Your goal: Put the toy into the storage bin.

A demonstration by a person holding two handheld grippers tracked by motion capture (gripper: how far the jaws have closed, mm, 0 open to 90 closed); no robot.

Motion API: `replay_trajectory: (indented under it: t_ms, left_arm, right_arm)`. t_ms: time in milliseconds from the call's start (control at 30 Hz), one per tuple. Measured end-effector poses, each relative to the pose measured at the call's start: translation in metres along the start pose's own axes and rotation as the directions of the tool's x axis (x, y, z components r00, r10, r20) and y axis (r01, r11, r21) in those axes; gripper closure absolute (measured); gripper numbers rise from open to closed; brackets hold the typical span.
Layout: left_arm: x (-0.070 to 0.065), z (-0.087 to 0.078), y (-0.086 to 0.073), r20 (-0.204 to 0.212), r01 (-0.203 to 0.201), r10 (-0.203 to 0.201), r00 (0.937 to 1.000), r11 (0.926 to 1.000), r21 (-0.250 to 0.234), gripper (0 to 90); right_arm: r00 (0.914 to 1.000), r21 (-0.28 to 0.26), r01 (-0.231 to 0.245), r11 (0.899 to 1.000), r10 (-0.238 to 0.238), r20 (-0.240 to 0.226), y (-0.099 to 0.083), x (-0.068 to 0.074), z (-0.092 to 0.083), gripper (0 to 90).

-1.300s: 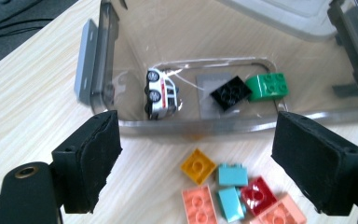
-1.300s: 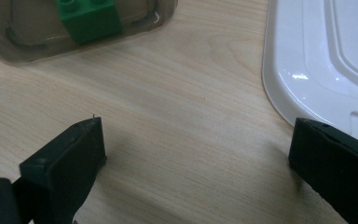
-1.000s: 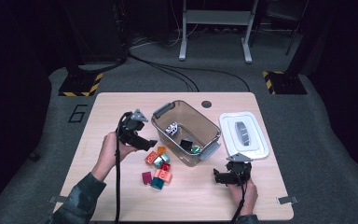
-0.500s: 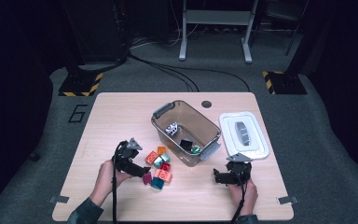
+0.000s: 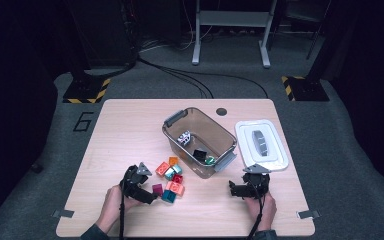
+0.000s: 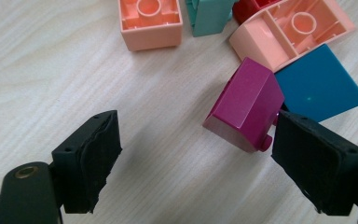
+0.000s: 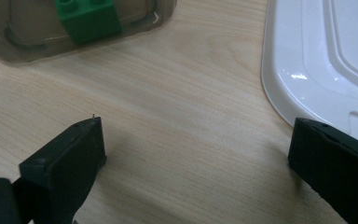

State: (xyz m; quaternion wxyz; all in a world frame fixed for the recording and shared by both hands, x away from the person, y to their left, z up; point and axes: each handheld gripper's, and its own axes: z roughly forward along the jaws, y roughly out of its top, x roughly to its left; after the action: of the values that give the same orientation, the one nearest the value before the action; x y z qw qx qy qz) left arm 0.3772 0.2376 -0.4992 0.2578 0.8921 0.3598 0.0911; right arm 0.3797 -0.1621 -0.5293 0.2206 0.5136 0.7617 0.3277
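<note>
The left gripper (image 5: 147, 192) sits low over the table (image 5: 115, 135) near its front edge, left of the middle, with its jaws apart and pointing at a small heap of toy bricks. In the left gripper view the magenta brick (image 6: 244, 105) lies on its side on the wood between the two black pads, close against the right-hand pad (image 6: 319, 165) and well apart from the left-hand pad (image 6: 91, 158); whether the right-hand pad actually touches it cannot be told, and nothing is clamped. Just beyond the magenta brick lies a blue brick (image 6: 319, 84), and past that a pale peach curved brick (image 6: 293, 32) with its hollow underside up, a peach square brick (image 6: 150, 22) also upside down, and a teal brick (image 6: 212, 15) between them. In the high view this heap (image 5: 170, 177) sits just beside the near left wall of the clear bin (image 5: 222, 132), which stands near the middle of the table with a few bricks inside. The white lid (image 5: 260, 145) lies flat to the right of the bin, near the right edge. The right gripper (image 5: 237, 189) rests by the front edge below the lid, jaws wide apart over bare wood, holding nothing; its own view shows a green brick (image 7: 87, 17) through the bin wall.
</note>
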Motion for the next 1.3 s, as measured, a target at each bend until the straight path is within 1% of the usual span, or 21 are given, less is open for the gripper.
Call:
replay_trajectory:
  t_ms: [33, 67, 100, 167, 200, 267, 400, 467, 600, 667, 767, 833, 867, 900, 933, 1033, 1067, 1100, 1133, 1167, 1300]
  left_arm:
    - [0.000, 0.001, 0.000, -0.002, -0.003, 0.003, 1.0000, 1.0000, 0.001, 15.5]
    - [-0.001, 0.003, -0.001, -0.007, 0.007, -0.007, 1.0000, 1.0000, -0.004, 15.5]
    - [-0.001, 0.004, -0.001, -0.003, 0.004, -0.004, 1.0000, 1.0000, 0.000, 15.6]
    - [0.000, 0.005, -0.002, -0.012, 0.002, -0.002, 0.9999, 0.9999, 0.012, 15.9]
    - [0.002, 0.006, -0.003, -0.029, 0.002, -0.002, 0.9996, 0.9999, 0.016, 16.1]
    - [0.006, 0.005, -0.005, -0.042, 0.012, -0.011, 0.9991, 0.9998, 0.019, 16.9]
    - [0.020, 0.001, -0.008, -0.067, 0.057, -0.057, 0.9961, 0.9984, 0.005, 17.1]
    - [0.023, -0.003, -0.008, -0.076, 0.073, -0.074, 0.9944, 0.9973, -0.010, 17.1]
    - [0.019, -0.009, -0.001, -0.062, 0.093, -0.096, 0.9935, 0.9944, -0.050, 17.4]
    - [0.015, -0.010, 0.005, -0.053, 0.084, -0.087, 0.9948, 0.9949, -0.056, 16.0]
    - [0.009, -0.007, 0.014, -0.024, 0.089, -0.091, 0.9956, 0.9944, -0.057, 14.6]
    - [0.006, -0.002, 0.019, -0.017, 0.096, -0.097, 0.9951, 0.9945, -0.041, 12.2]
    - [0.005, 0.000, 0.021, -0.020, 0.087, -0.088, 0.9959, 0.9955, -0.038, 11.6]
    - [0.004, 0.002, 0.023, -0.017, 0.092, -0.092, 0.9956, 0.9952, -0.034, 11.9]
    - [0.003, 0.004, 0.023, -0.016, 0.096, -0.097, 0.9952, 0.9947, -0.037, 13.4]
    - [0.004, 0.007, 0.025, -0.008, 0.086, -0.086, 0.9962, 0.9961, -0.016, 21.0]
    - [0.003, 0.007, 0.025, 0.000, 0.079, -0.079, 0.9968, 0.9968, -0.013, 24.8]
    - [0.003, 0.007, 0.025, 0.001, 0.076, -0.076, 0.9971, 0.9970, -0.010, 30.9]
    - [0.002, 0.007, 0.025, -0.005, 0.072, -0.072, 0.9974, 0.9974, -0.008, 33.2]
    - [0.003, 0.006, 0.025, -0.007, 0.069, -0.069, 0.9976, 0.9976, -0.010, 37.7]
    - [0.004, 0.005, 0.023, -0.004, 0.064, -0.064, 0.9979, 0.9978, -0.015, 50.5]
  right_arm:
    - [1.0000, 0.000, 0.000, 1.000, 0.000, 0.000, 0.000, 0.000, 0.000, 2.9]
    - [1.0000, 0.000, 0.000, 1.000, 0.000, 0.000, 0.000, 0.000, 0.000, 3.0]
    - [1.0000, 0.000, 0.000, 1.000, 0.000, 0.000, 0.000, 0.000, 0.000, 3.0]
    - [1.0000, 0.000, 0.000, 1.000, 0.000, 0.000, 0.000, 0.000, 0.000, 2.9]
    - [1.0000, 0.000, 0.000, 1.000, 0.000, 0.000, 0.000, 0.000, 0.000, 2.9]
    - [1.0000, 0.000, 0.000, 1.000, 0.000, 0.000, 0.000, 0.000, 0.000, 2.9]
    - [1.0000, 0.000, 0.000, 1.000, 0.000, 0.000, 0.000, 0.000, 0.000, 2.9]
    - [1.0000, 0.000, 0.000, 1.000, 0.000, 0.000, 0.000, 0.000, 0.000, 2.9]
    - [1.0000, 0.000, 0.000, 1.000, 0.000, 0.000, 0.000, 0.000, 0.000, 2.9]
    - [1.0000, 0.000, 0.000, 1.000, 0.000, 0.000, 0.000, 0.000, 0.000, 2.9]
    - [1.0000, 0.000, 0.000, 1.000, 0.000, 0.000, 0.000, 0.000, 0.000, 2.9]
    - [1.0000, 0.000, 0.000, 1.000, 0.000, 0.000, 0.000, 0.000, 0.000, 2.9]
    - [1.0000, 0.000, 0.000, 1.000, 0.000, 0.000, 0.000, 0.000, 0.000, 2.9]
    - [1.0000, 0.000, 0.000, 1.000, 0.000, 0.000, 0.000, 0.000, 0.000, 2.9]
    - [1.0000, 0.000, 0.000, 1.000, 0.000, 0.000, 0.000, 0.000, 0.000, 2.9]
    - [1.0000, 0.000, 0.000, 1.000, 0.000, 0.000, 0.000, 0.000, 0.000, 2.9]
    - [1.0000, 0.000, 0.001, 1.000, -0.001, 0.000, 0.000, 0.000, 0.000, 2.9]
    - [1.0000, 0.000, 0.000, 1.000, 0.000, 0.000, 0.000, 0.000, 0.000, 2.9]
    - [1.0000, 0.000, 0.000, 1.000, 0.000, 0.000, 0.000, 0.000, 0.000, 2.9]
    - [1.0000, -0.001, 0.000, 1.000, 0.000, 0.000, 0.000, 0.000, 0.000, 2.9]
    - [1.0000, -0.001, 0.000, 1.000, 0.000, 0.000, 0.000, 0.000, 0.000, 3.1]
